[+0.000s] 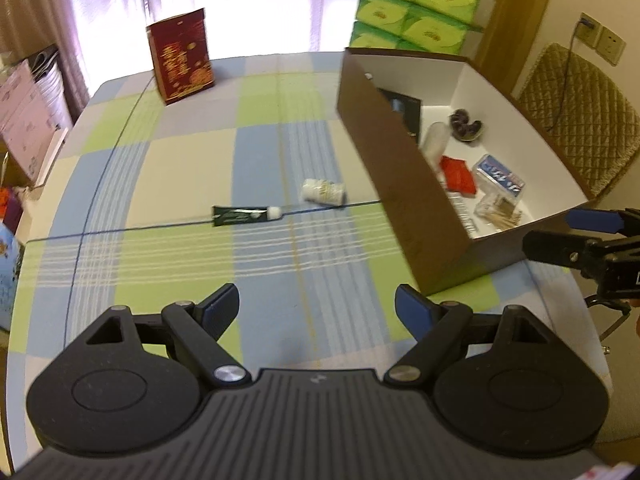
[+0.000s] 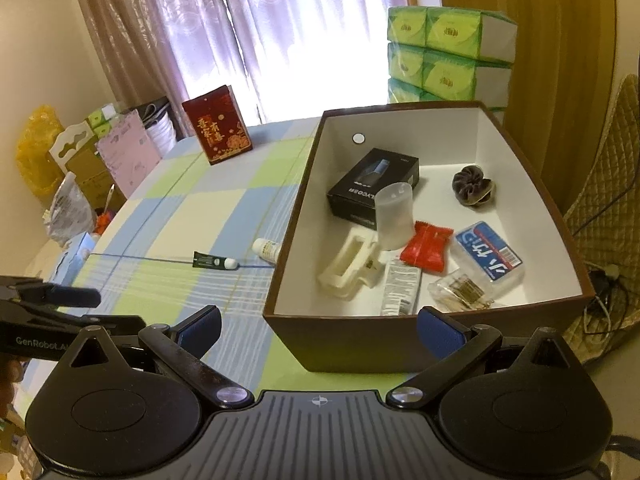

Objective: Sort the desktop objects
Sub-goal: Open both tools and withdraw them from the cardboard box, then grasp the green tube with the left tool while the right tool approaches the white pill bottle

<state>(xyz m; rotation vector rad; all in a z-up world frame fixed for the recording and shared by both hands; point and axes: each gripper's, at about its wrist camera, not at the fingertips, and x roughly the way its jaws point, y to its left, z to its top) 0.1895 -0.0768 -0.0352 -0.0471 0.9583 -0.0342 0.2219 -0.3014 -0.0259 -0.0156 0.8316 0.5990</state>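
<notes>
A brown box [image 1: 384, 152] with a white inside stands on the right of the checked tablecloth; it also shows in the right wrist view [image 2: 360, 344]. It holds several small items, among them a black carton [image 2: 372, 184], a red packet [image 2: 428, 246] and a white clip [image 2: 350, 266]. A dark green tube [image 1: 244, 215] and a small white bottle [image 1: 323, 191] lie on the cloth left of the box. My left gripper [image 1: 318, 312] is open and empty, short of them. My right gripper [image 2: 320, 334] is open and empty at the box's near wall.
A red gift box [image 1: 181, 56] stands at the far side of the table. Green tissue packs [image 1: 416, 4] are stacked behind the brown box. A quilted chair [image 1: 580, 116] is on the right. Boxes and bags [image 2: 100, 160] crowd the floor on the left.
</notes>
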